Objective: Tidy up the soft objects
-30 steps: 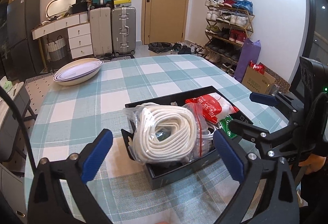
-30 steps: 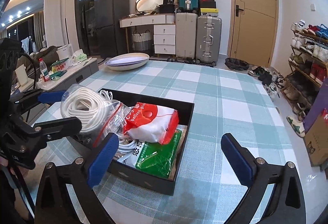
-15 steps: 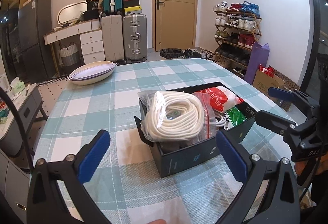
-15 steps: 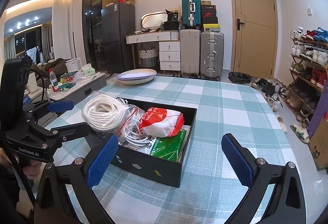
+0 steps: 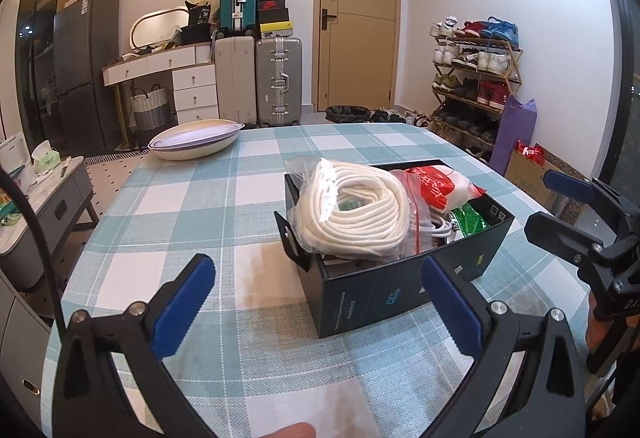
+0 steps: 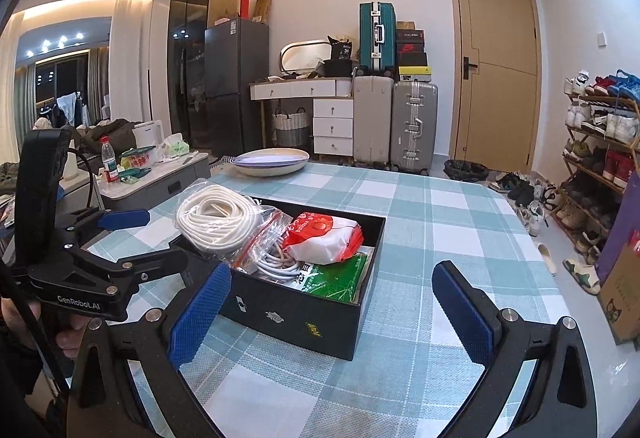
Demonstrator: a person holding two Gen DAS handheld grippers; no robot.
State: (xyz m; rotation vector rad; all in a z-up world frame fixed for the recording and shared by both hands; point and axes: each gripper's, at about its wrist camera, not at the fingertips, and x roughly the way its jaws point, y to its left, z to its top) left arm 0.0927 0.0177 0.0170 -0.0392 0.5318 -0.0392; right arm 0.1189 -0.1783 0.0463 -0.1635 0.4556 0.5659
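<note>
Only the right wrist view shows the green packet (image 6: 338, 274) in the box (image 6: 296, 314); both grippers' fingers (image 5: 182, 304) (image 6: 200, 314) spread, empty.

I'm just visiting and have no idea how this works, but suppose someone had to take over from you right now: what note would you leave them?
Left tool: open, empty, hovering in front of the black cardboard box.
Right tool: open, empty, hovering by the box's near corner.
In the box on the checked tablecloth: clear bag of coiled white rope, sticking up above the rim; red-and-white soft packet; green packet; loose white cord.
Done: every soft item in view sits in the box.
Left: maybe press the rope bag down; otherwise it looks finished.
</note>
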